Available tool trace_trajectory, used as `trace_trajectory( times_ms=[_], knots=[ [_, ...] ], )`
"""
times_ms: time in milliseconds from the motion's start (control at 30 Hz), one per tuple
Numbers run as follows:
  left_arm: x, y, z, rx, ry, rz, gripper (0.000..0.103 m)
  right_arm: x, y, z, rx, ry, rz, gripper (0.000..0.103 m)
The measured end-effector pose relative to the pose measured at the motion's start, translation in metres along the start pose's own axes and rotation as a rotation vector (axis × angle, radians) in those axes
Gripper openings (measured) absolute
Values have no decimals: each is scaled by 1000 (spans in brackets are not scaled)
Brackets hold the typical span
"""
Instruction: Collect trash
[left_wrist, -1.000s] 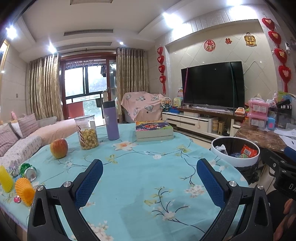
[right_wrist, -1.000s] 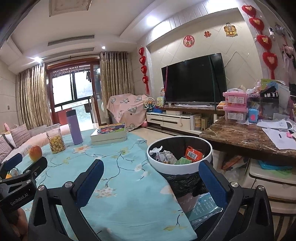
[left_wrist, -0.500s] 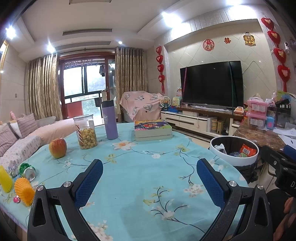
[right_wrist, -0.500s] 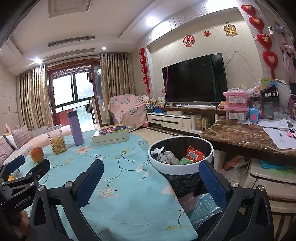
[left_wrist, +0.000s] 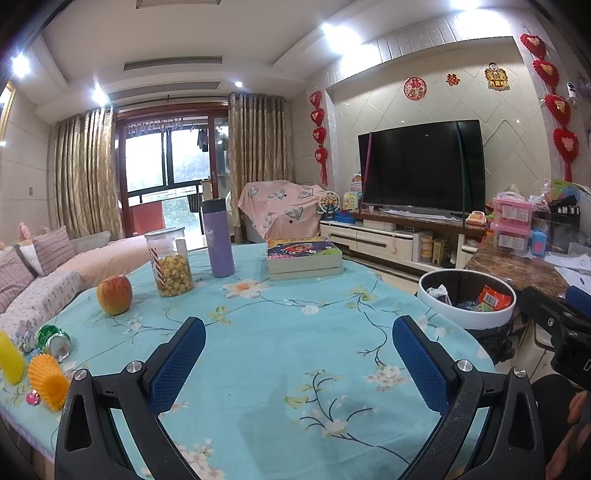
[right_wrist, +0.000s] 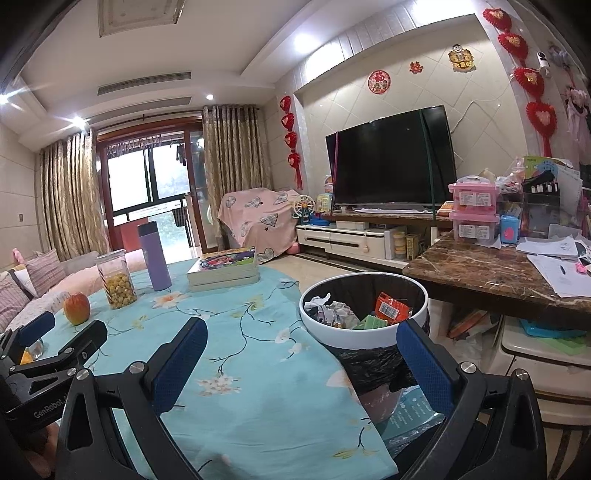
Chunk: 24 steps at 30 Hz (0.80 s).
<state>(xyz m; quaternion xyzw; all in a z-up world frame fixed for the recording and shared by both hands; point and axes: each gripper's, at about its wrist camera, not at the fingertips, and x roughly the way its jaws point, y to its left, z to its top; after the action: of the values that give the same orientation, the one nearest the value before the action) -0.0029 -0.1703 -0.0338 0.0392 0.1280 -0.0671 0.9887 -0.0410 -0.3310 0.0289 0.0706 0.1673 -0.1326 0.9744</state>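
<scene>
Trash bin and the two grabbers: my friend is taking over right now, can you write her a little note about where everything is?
Left gripper: open, empty, above the blue flowered tablecloth.
Right gripper: open, empty, at the table's right edge near the trash bin.
The bin stands beside the table and already holds wrappers and crumpled paper.
Likely left: a crushed green can at the far left edge, next to yellow and orange spiky things that I cannot identify.
The apple, popcorn jar, purple bottle and books do not look like trash.
</scene>
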Motion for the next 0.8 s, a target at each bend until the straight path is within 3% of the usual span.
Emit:
trace_trajectory(
  times_ms=[800],
  knots=[
    [4, 5, 0, 8, 5, -6, 103, 1, 0, 1, 0, 4, 5, 103]
  ],
)
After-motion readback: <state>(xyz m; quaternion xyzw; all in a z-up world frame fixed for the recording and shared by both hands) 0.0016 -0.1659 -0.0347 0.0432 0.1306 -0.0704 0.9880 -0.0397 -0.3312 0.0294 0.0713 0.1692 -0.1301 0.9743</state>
